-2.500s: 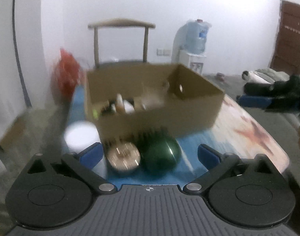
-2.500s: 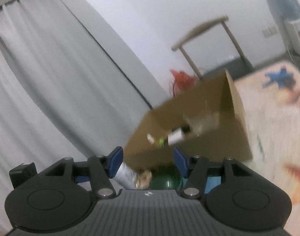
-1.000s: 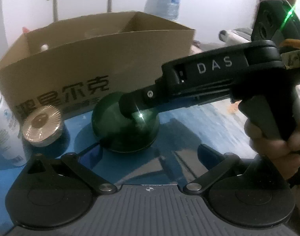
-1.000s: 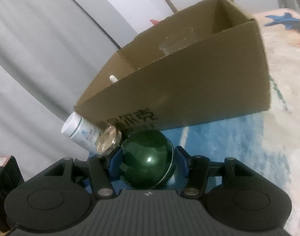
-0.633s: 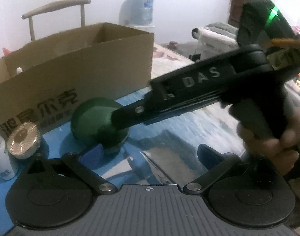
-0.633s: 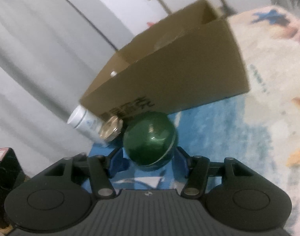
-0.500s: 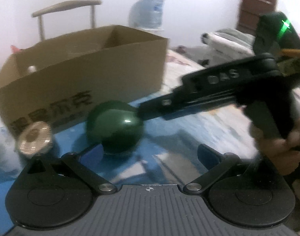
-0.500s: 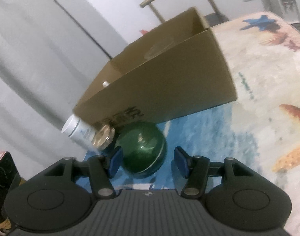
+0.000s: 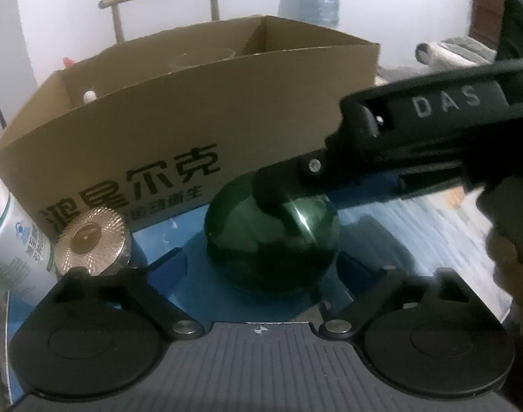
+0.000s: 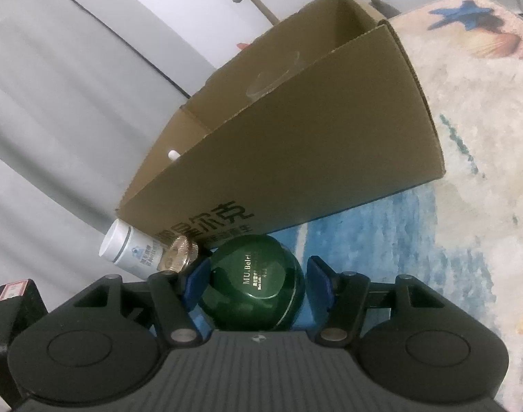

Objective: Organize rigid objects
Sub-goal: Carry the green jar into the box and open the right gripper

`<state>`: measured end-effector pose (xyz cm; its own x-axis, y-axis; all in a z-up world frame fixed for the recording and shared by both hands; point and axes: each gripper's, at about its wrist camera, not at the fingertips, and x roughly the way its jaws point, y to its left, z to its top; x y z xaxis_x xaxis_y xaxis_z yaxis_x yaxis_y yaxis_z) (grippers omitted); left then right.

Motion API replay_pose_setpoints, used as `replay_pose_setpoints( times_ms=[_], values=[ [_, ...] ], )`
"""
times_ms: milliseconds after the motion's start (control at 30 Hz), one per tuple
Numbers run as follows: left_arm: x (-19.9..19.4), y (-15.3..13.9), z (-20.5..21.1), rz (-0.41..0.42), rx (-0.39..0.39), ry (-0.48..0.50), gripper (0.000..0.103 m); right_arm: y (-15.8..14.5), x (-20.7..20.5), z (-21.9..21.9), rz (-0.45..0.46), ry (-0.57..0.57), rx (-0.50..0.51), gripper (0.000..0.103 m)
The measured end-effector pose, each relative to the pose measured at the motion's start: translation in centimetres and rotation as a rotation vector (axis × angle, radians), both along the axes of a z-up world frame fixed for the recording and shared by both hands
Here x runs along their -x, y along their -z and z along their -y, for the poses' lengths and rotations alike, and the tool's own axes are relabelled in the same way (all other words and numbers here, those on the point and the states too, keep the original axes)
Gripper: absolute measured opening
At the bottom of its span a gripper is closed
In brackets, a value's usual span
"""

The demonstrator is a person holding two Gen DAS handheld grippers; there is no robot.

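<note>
Green round jar (image 10: 252, 293) on the table (image 10: 381, 240) just near of the cardboard box (image 10: 295, 158), between the right gripper (image 10: 258, 285) fingers, these opening, left gripper (image 9: 261, 271) fingers wide and closing, gold-lidded jar (image 9: 89, 240) and white bottle (image 9: 10, 237) at left.

The cardboard box (image 10: 295, 144) walls off the far side; blue mat (image 10: 381, 240) rightward lies open.
</note>
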<state>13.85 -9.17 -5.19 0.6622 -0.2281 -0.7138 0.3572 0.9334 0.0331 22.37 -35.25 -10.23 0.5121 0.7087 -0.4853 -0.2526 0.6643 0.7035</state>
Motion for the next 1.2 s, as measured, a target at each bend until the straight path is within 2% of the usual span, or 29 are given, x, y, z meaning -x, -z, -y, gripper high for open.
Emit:
replay_pose_setpoints(
  times_ms=[100, 667, 767, 933, 1067, 1200],
  values=[
    [-0.2, -0.1, -0.1, -0.014, 0.03, 0.007, 0.081, 0.1, -0.1, 0.0, -0.012, -0.004, -0.013, 0.065],
    [-0.2, -0.3, 1.0, -0.037, 0.023, 0.011, 0.082, 0.1, 1.1, 0.2, -0.034, -0.014, -0.018, 0.065],
    [-0.4, -0.4, 1.0, -0.027, 0.018, 0.01, 0.084, 0.1, 1.0, 0.0, -0.034, -0.014, -0.016, 0.066],
    [-0.3, -0.3, 1.5, -0.009, 0.021, 0.008, 0.082, 0.3, 1.1, 0.0, -0.032, -0.012, -0.022, 0.065],
    [0.9, -1.5, 1.2, 0.039, 0.028, 0.0, 0.082, -1.0, 2.0, -0.1, 0.002, -0.015, -0.018, 0.065],
    [2.7, -5.6, 0.9, 0.186, 0.016, 0.0, 0.082, -5.7, 3.5, -0.4, 0.139, -0.026, -0.015, 0.066]
  ],
)
